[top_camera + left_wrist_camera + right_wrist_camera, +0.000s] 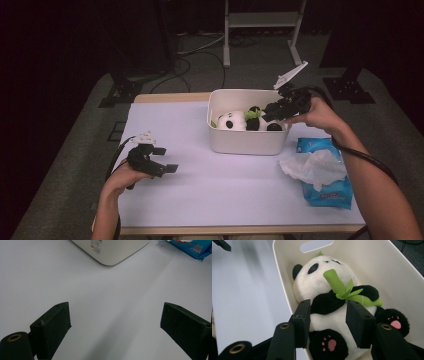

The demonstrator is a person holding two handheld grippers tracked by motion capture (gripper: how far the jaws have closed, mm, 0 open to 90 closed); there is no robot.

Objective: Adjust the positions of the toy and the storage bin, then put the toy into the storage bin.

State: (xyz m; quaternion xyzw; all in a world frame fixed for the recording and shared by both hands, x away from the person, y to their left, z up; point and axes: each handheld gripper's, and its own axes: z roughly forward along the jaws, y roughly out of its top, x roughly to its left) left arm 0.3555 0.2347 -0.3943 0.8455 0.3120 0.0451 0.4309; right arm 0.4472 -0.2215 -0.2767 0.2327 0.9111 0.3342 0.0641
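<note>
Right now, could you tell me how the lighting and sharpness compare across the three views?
High view: table lit, surroundings dark. Left gripper view: soft, the bin and wipes pack cut off at the top. Right gripper view: panda sharp, the near fingers blurred.

Fluffy plush panda (324,290) in a smooth, seemingly plastic bin (372,267); matt table (105,302), glossy wipes pack (327,192)

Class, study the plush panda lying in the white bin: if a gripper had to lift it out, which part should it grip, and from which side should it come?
Grip the panda across its soft belly, coming from above through the open top of the white bin. It lies on its back, belly up, and the bin walls block its flanks. The right gripper already straddles that spot.
</note>
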